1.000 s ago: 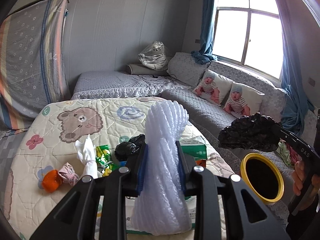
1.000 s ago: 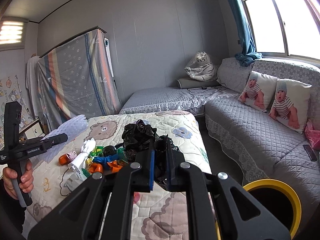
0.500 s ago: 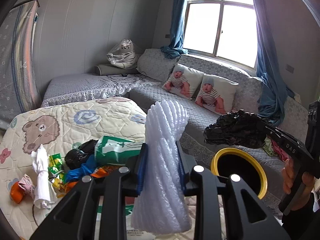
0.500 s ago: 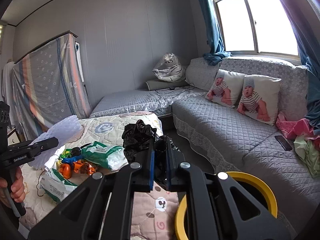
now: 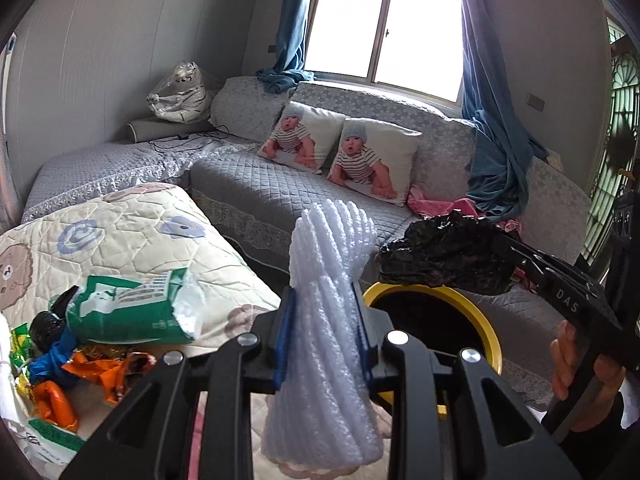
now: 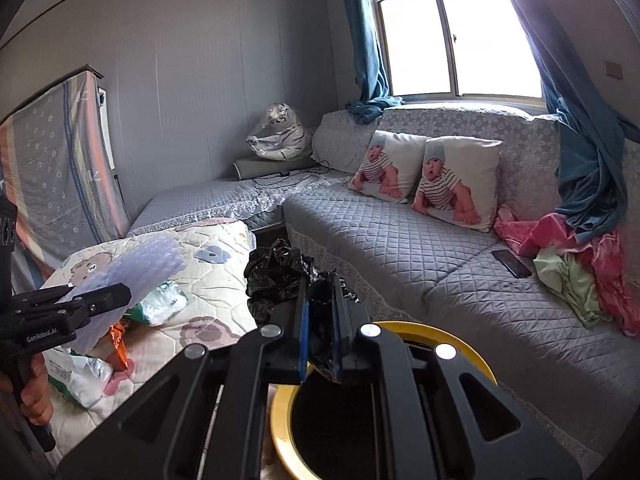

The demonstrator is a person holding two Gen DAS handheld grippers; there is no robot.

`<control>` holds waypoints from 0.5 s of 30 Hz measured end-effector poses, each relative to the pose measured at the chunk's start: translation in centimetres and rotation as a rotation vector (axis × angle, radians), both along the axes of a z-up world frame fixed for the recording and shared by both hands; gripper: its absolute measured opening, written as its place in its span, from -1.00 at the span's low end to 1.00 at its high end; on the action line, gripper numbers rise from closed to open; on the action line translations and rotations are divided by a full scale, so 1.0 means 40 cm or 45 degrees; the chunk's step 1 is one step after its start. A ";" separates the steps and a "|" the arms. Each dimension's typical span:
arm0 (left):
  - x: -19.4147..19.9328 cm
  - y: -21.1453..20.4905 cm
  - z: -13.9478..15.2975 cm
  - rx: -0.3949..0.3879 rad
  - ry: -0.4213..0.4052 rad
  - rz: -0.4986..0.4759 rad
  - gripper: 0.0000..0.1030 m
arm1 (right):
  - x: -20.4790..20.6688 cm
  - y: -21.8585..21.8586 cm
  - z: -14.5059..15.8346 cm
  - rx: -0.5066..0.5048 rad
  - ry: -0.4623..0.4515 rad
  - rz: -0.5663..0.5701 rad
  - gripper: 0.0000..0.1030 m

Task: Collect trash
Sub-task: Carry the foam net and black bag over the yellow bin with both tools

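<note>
Clearly, the step in hand was the carrying of two pieces of trash to the bin (image 6: 486, 364), a dark container with a yellow rim that stood just below and ahead of both tools, beside the grey sofa (image 6: 400, 240). Behind and to the left of the tools lay the bed with the bear quilt (image 5: 120, 240), where the rest of the trash waited: a green and white bag (image 5: 132, 312), some orange wrappers (image 5: 104, 372) and other small pieces I could not name.

The left tool (image 5: 324, 332) was closed on a white foam net (image 5: 328, 320), which stood up between its blue pads and reached well above them. The right tool (image 6: 320, 336) was almost fully closed and pinched a crumpled black plastic bag (image 6: 280, 276); in the left wrist view this bag hung right over the far edge of the rim.

By my judgement, the next move asks the right tool to open over the mouth of the bin so that the bag falls inside, and the left tool must come a little further to the right over the opening before it lets go of the net. Both pieces are light, so they could catch on the pads or on the rim.

Compared with one second before, both tools had swung away from the bed toward the sofa side, and the bin, then at the edge of each view, was now close under them. The grips had not changed.
</note>
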State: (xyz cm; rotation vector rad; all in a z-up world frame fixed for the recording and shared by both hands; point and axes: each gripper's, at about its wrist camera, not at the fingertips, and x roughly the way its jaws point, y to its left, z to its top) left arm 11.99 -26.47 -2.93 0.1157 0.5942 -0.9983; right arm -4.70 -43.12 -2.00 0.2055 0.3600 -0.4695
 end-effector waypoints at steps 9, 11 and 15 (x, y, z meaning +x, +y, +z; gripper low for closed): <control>-0.015 -0.155 -0.067 0.059 0.048 -0.133 -0.51 | -0.049 -0.074 -0.066 0.062 0.058 -0.129 -0.84; -0.027 -0.190 -0.082 0.077 0.051 -0.172 -0.51 | -0.056 -0.090 -0.080 0.079 0.074 -0.158 -0.84; -0.049 -0.244 -0.111 0.101 0.061 -0.215 -0.51 | -0.069 -0.122 -0.112 0.129 0.107 -0.202 -0.84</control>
